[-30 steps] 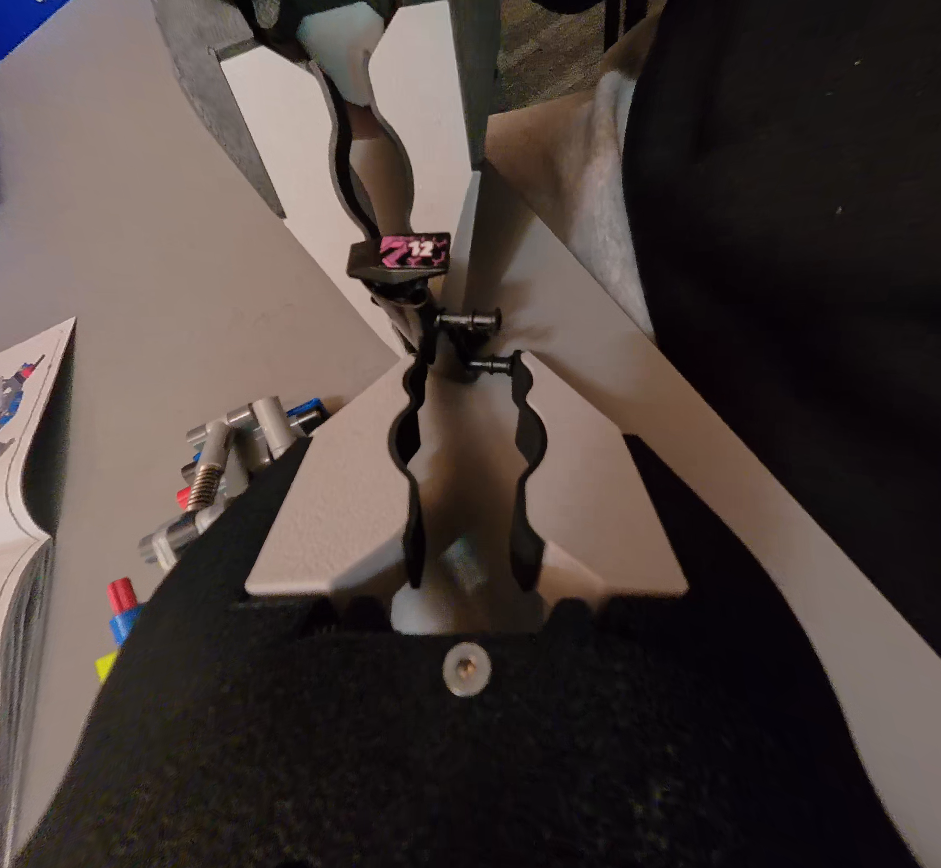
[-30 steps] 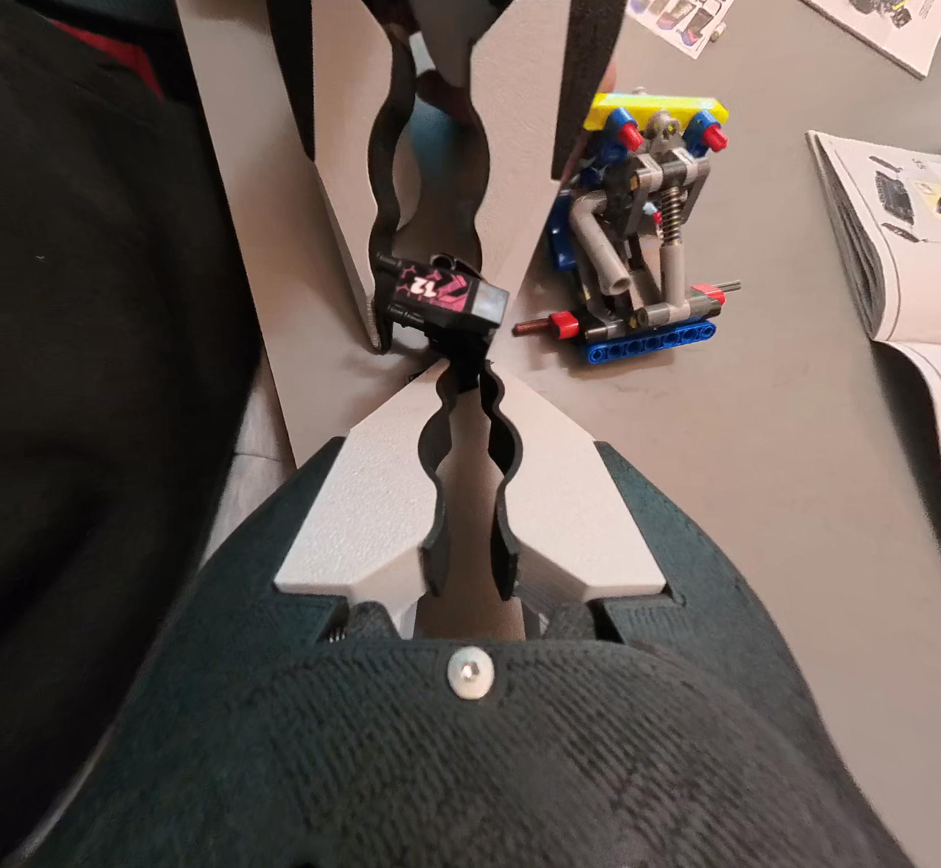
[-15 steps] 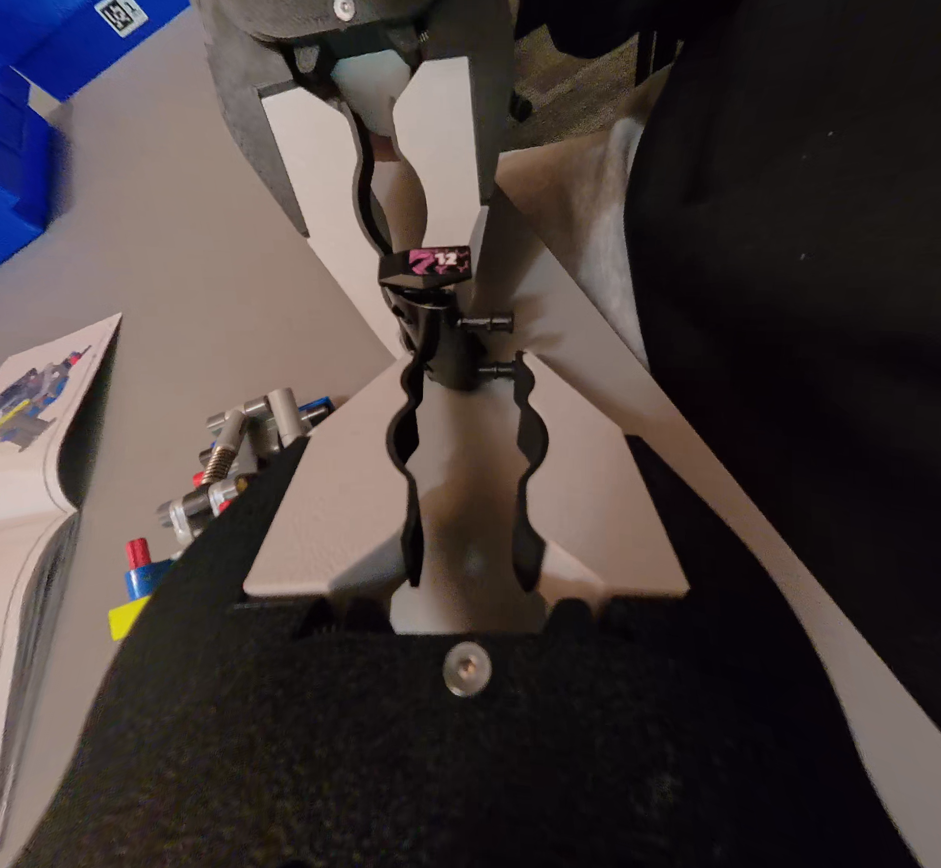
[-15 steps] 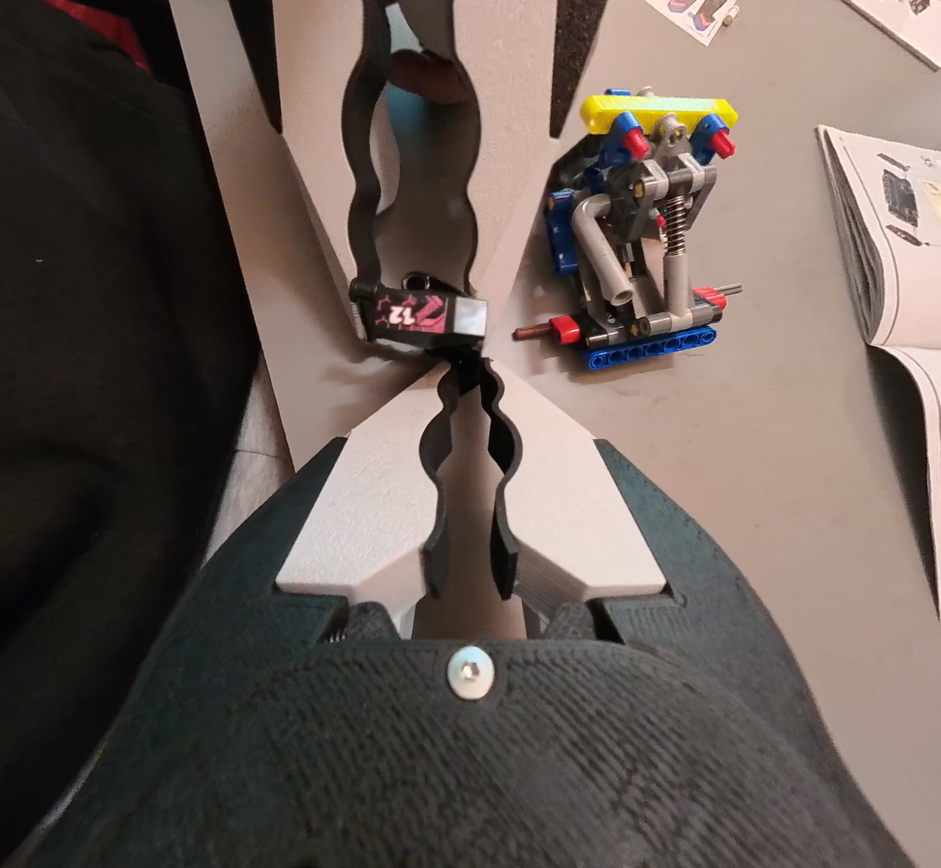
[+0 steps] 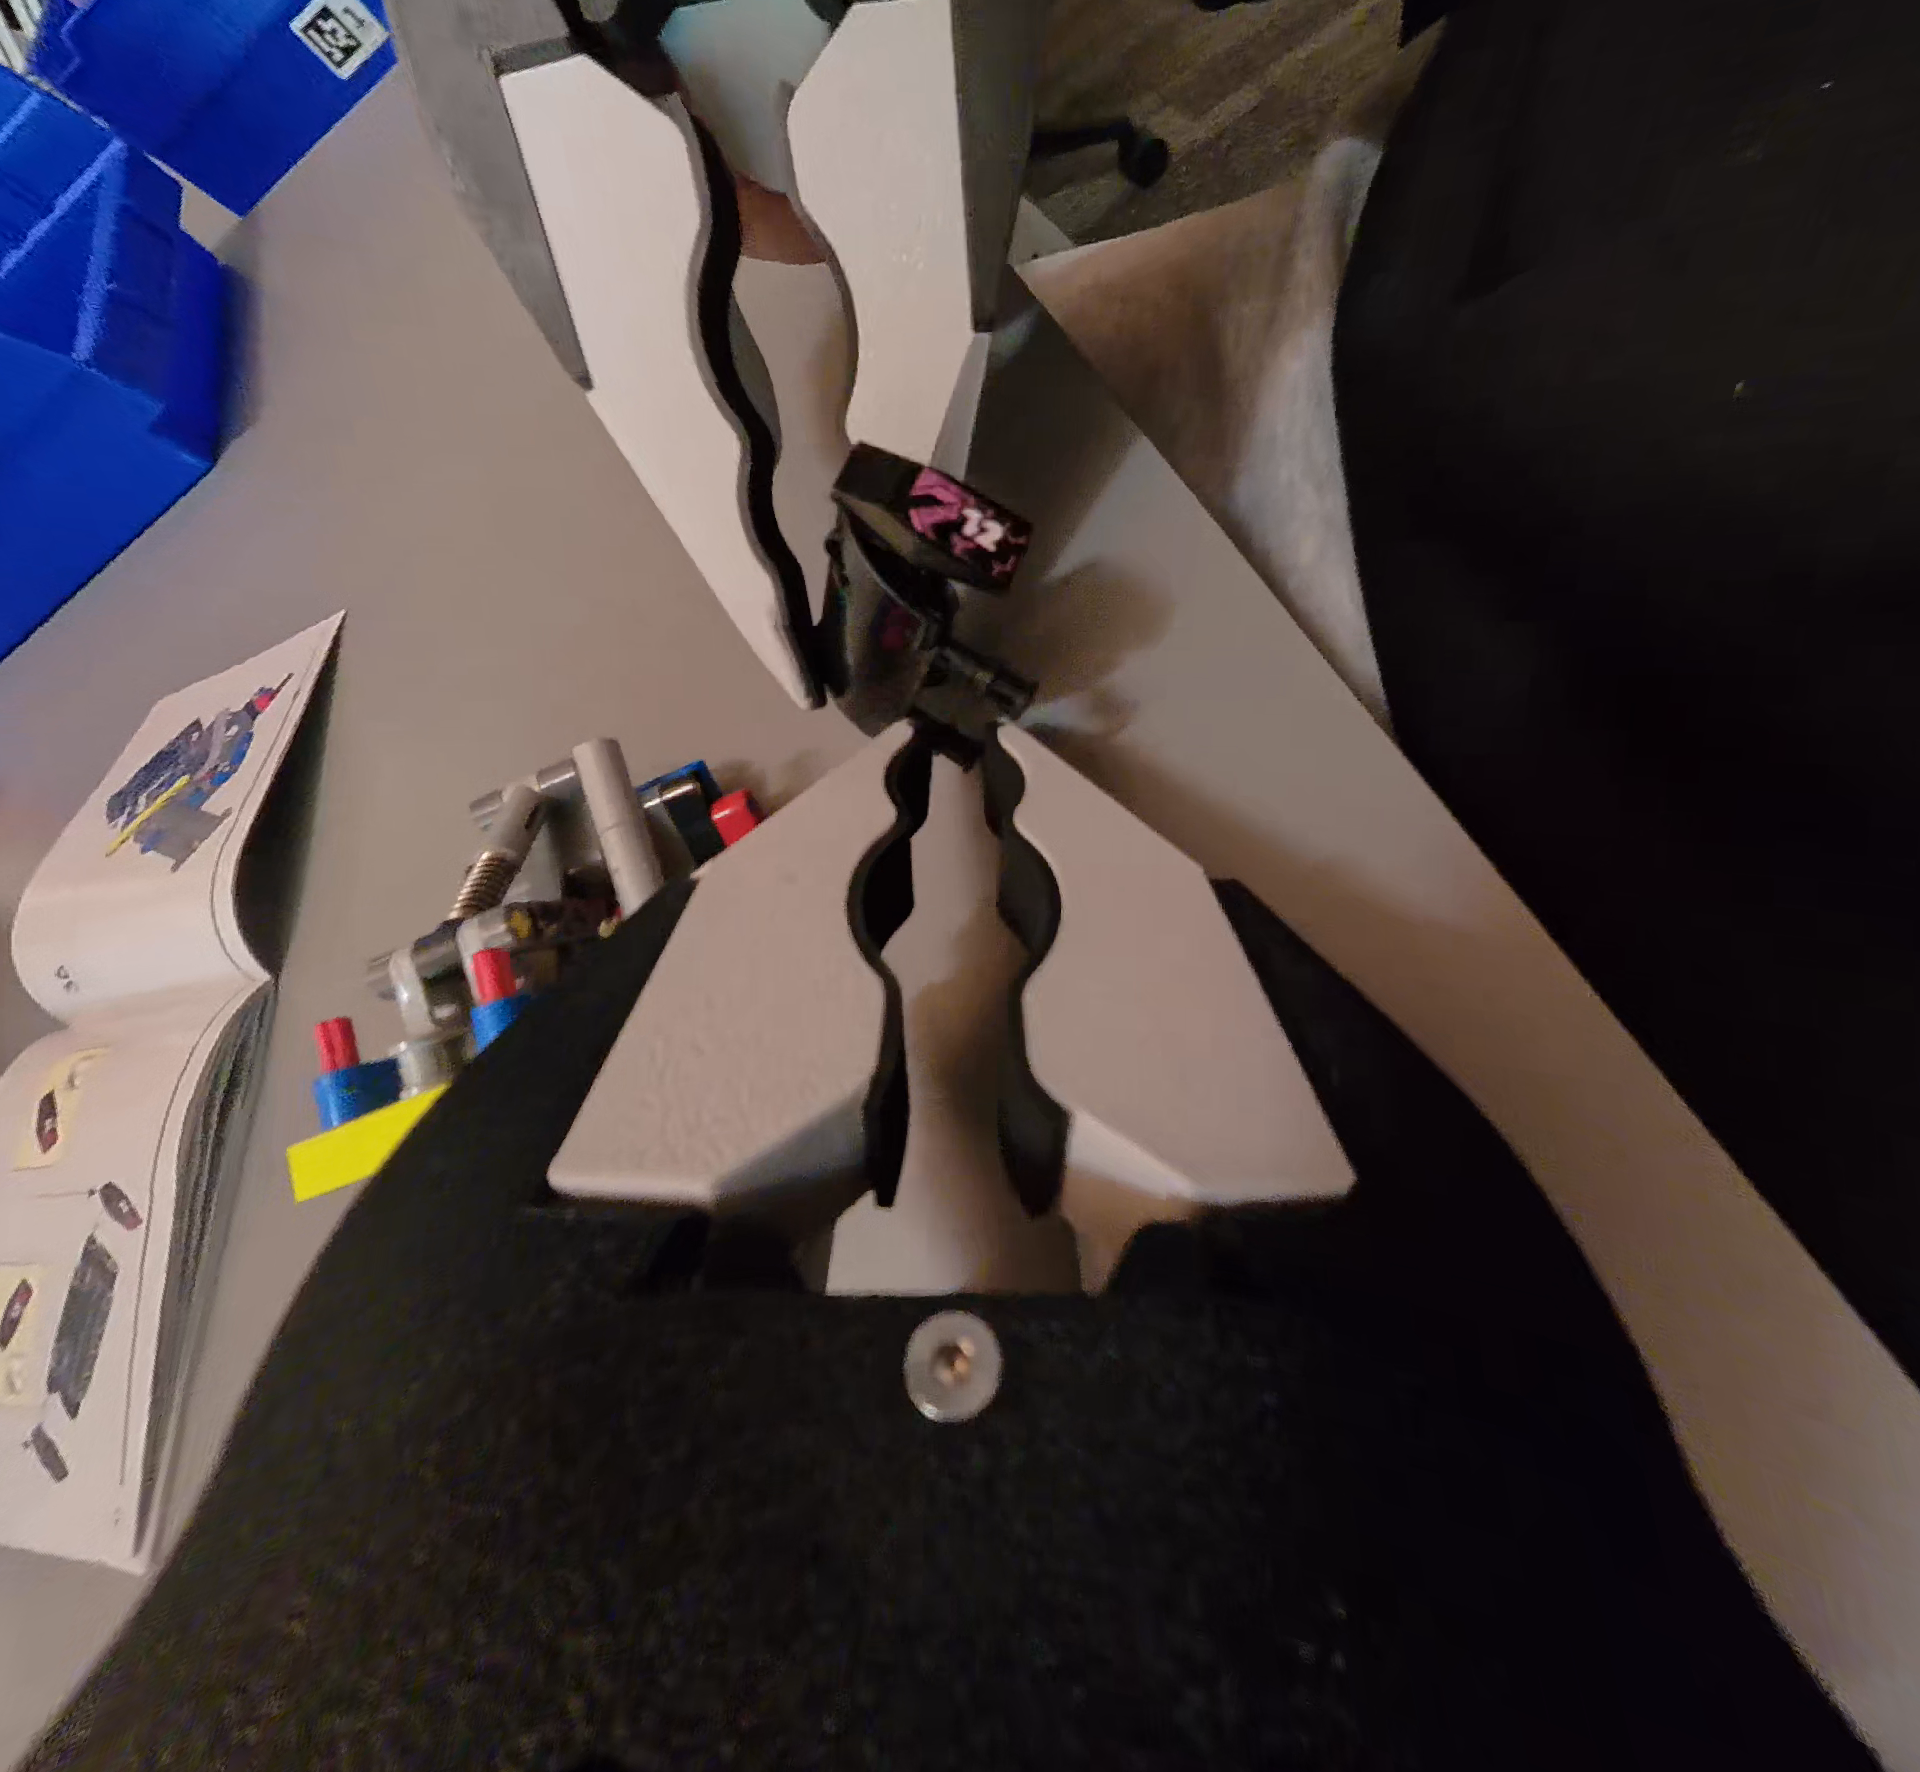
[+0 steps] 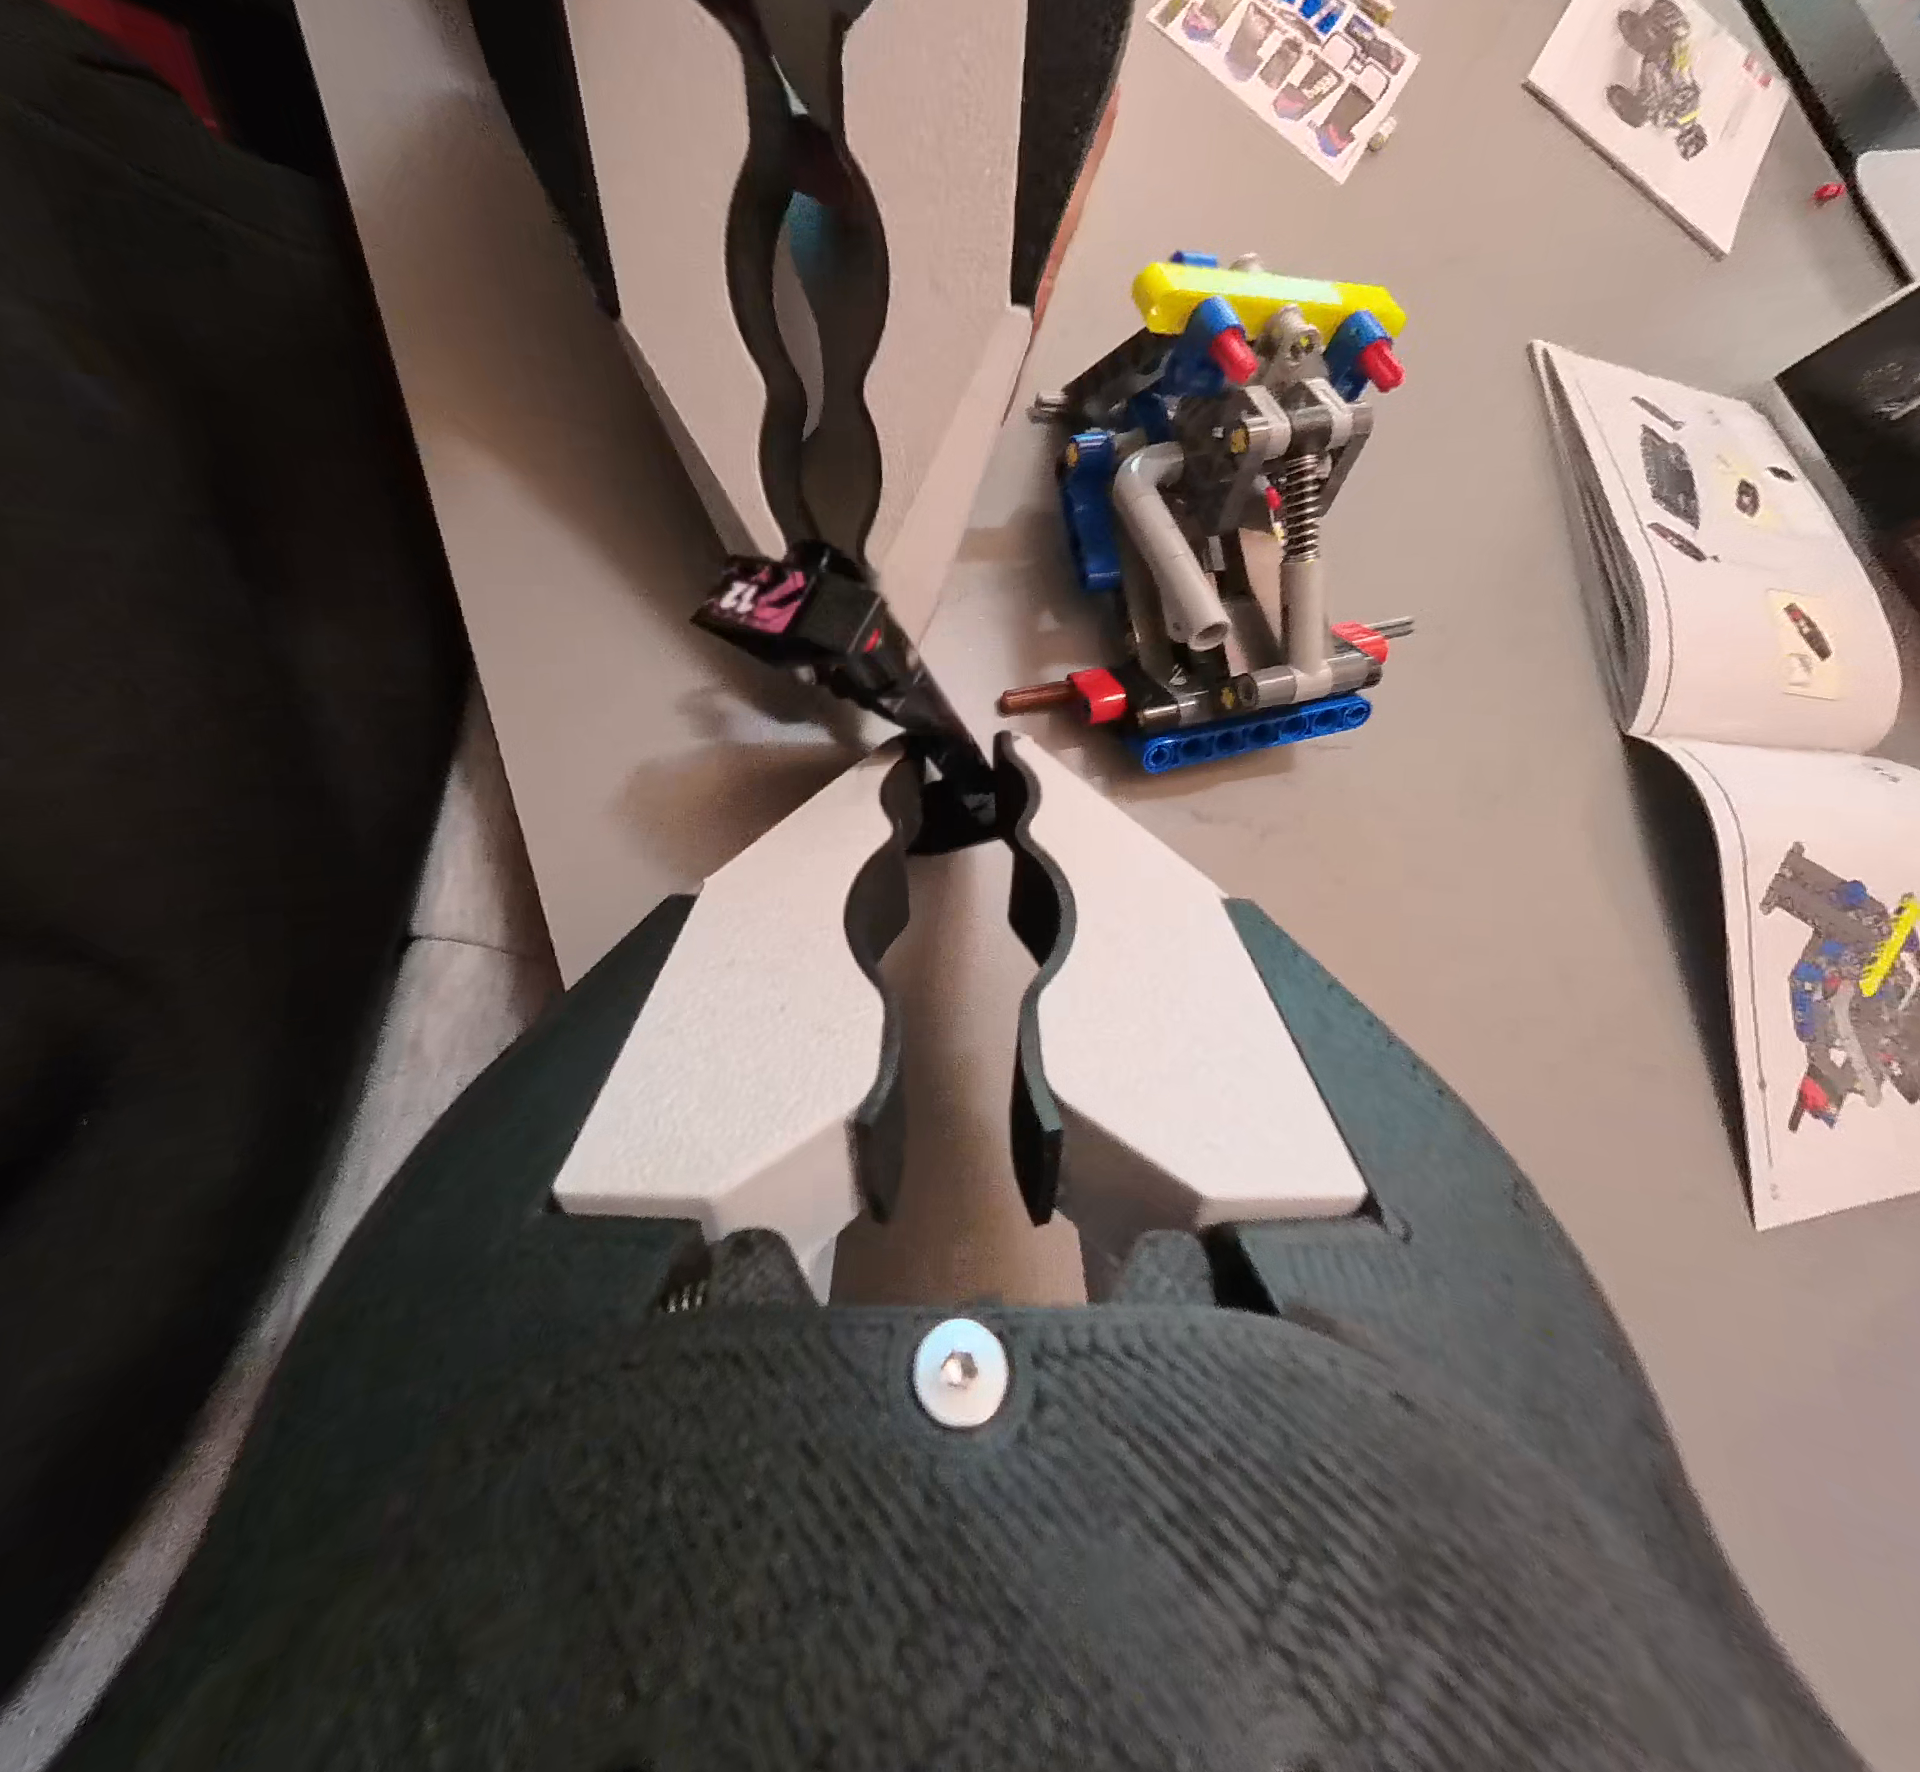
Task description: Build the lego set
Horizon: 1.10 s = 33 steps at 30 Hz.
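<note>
Broadly, the grey table (image 6: 1455, 891) carries everything, and from the right wrist view the open instruction booklet (image 6: 1714, 579) lies at about three o'clock, pages up, presumably so its diagrams can be read while working. A smaller leaflet (image 6: 1652, 81) and a sticker sheet (image 6: 1283, 44) sit near one o'clock, well apart from the work. Blue bins (image 5: 135, 195) stand at ten o'clock in the left wrist view, beyond the table edge. A partly built brick model (image 6: 1226, 517) in grey, blue, yellow and red rests on the table at about two o'clock of the right gripper, just beside the hands, likely parked within easy reach. Smallest is the black brick piece (image 6: 821, 626) with a pink printed tile, held above the table between the two tools, which meet tip to tip. The right gripper (image 6: 951, 782) has its fingers nearly closed, pinching the lower black end of that piece. The left gripper (image 5: 951, 751) likewise has its fingers drawn almost together on a small black pin at the piece's other end, so each end is braced, probably to steady the part while it is joined or turned.
</note>
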Available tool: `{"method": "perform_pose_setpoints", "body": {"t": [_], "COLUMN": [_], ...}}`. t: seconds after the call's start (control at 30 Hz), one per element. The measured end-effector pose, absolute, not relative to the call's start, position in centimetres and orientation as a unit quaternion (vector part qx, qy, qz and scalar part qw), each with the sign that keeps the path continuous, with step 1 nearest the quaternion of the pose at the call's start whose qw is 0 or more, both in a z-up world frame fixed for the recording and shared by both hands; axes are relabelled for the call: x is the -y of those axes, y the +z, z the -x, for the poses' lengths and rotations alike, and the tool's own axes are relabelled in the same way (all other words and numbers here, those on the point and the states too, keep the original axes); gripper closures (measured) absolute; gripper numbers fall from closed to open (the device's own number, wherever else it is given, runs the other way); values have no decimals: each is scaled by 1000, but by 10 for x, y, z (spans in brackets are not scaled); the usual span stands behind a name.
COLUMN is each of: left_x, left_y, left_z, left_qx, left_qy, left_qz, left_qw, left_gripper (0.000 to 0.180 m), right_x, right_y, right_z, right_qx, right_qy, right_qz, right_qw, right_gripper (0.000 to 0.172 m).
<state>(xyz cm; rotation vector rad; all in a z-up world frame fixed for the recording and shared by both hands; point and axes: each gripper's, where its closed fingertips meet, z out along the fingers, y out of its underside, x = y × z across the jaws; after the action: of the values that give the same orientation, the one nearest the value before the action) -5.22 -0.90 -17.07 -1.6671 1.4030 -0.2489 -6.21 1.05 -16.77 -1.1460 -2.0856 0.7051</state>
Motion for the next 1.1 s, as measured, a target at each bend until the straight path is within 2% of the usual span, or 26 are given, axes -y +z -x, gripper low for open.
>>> {"method": "perform_pose_setpoints", "body": {"t": [0.1, 0.17, 0.23, 0.3, 0.4, 0.53, 0.6, 0.7, 0.83, 0.97, 1.03, 1.1], "left_x": [5, 3, 3, 2, 7, 4, 3, 3, -9, -20, -24, -28], "left_y": [-168, -167, -170, -173, -176, -177, -175, -159, -113, -119, -121, -121], "left_z": [54, 55, 56, 56, 51, 51, 54, 63, 59, 44, 39, 36], "left_qx": [-556, -550, -554, -557, -573, -569, -553, -513, -494, -558, -578, -596], "left_qy": [-102, -95, -88, -80, -85, -79, -88, -97, 1, 91, 122, 162], "left_qz": [682, 684, 687, 691, 683, 686, 701, 726, 702, 669, 646, 617], "left_qw": [465, 469, 462, 455, 445, 446, 442, 448, 513, 483, 483, 488], "left_gripper": [175, 159, 154, 155, 170, 170, 163, 151, 146, 153, 174, 178], "right_x": [-12, -13, -10, -6, -5, -7, -8, -12, -14, -9, -6, -6], "right_y": [-168, -173, -172, -175, -175, -175, -176, -176, -177, -176, -176, -176], "right_z": [61, 58, 57, 55, 56, 57, 57, 57, 54, 52, 49, 47], "right_qx": [789, 780, 764, 751, 737, 734, 720, 666, 634, 627, 617, 612], "right_qy": [284, 299, 335, 363, 381, 379, 382, 406, 413, 425, 435, 437], "right_qz": [443, 469, 490, 504, 520, 525, 543, 602, 637, 643, 649, 653], "right_qw": [318, 287, 255, 222, 202, 206, 202, 171, 144, 113, 99, 94], "right_gripper": [164, 164, 164, 164, 164, 164, 164, 164, 164, 164, 164, 164]}}
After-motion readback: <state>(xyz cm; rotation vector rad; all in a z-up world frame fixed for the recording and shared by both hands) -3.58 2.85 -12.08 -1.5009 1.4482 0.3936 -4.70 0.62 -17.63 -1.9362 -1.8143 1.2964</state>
